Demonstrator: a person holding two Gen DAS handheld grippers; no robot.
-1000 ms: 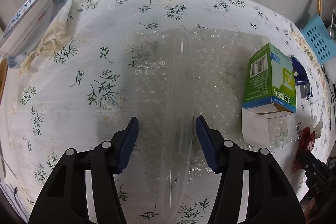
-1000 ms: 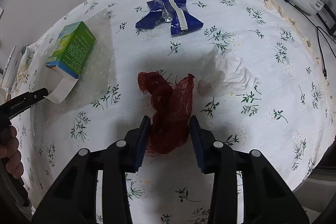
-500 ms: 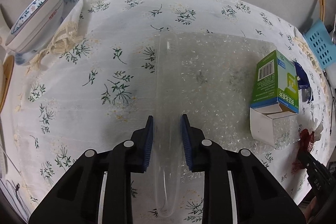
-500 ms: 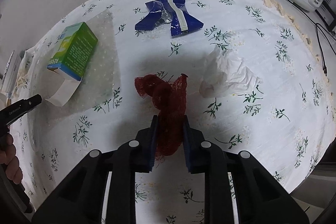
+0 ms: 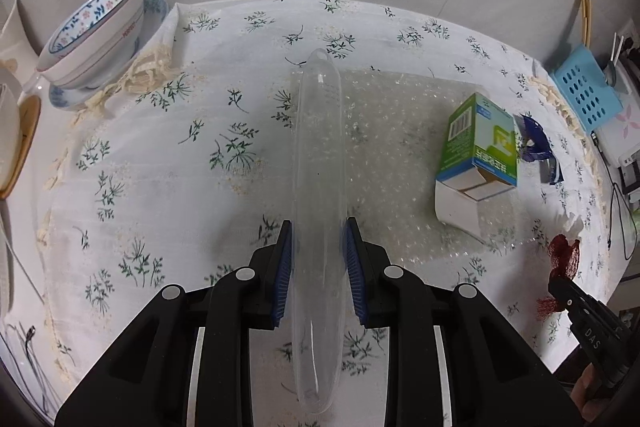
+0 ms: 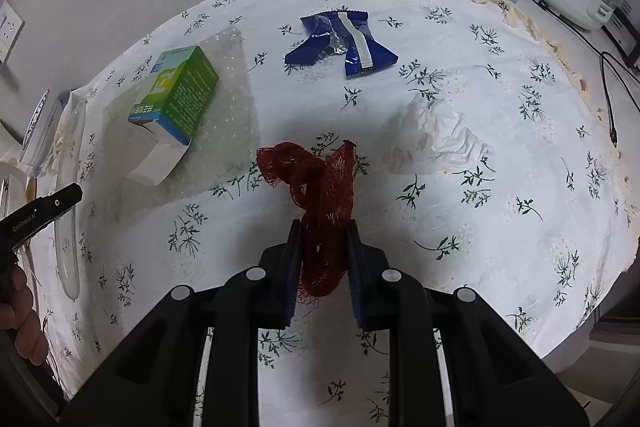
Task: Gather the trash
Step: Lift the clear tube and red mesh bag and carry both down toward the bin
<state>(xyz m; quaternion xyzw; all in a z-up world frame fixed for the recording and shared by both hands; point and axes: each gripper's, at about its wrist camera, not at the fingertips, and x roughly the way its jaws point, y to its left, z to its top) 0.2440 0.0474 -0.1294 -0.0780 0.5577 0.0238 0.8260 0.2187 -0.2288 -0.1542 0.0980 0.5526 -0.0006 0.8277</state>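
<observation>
Trash lies scattered over the table [image 5: 152,163], which wears a white cloth printed with green sprigs.

Left wrist view: the left gripper [image 5: 318,259] has its jaws closed on a long clear plastic tube [image 5: 318,163], its blue pads pressed against both sides. The tube runs away from the camera along the near edge of a sheet of bubble wrap [image 5: 392,147]. A green carton [image 5: 478,143], its end flap open, lies on the wrap toward the table's right edge. A patterned bowl [image 5: 94,31] sits off the table's far left corner, and a blue basket [image 5: 584,87] off the far right one.

Right wrist view: the right gripper [image 6: 323,259] is clamped on a red mesh bag [image 6: 320,195], whose free end bunches up ahead of the pads. A crumpled white tissue [image 6: 440,139] lies just right of it. A blue wrapper [image 6: 342,43] lies toward the far edge, and the green carton [image 6: 176,95] sits on the bubble wrap [image 6: 228,123] near the left edge.
</observation>
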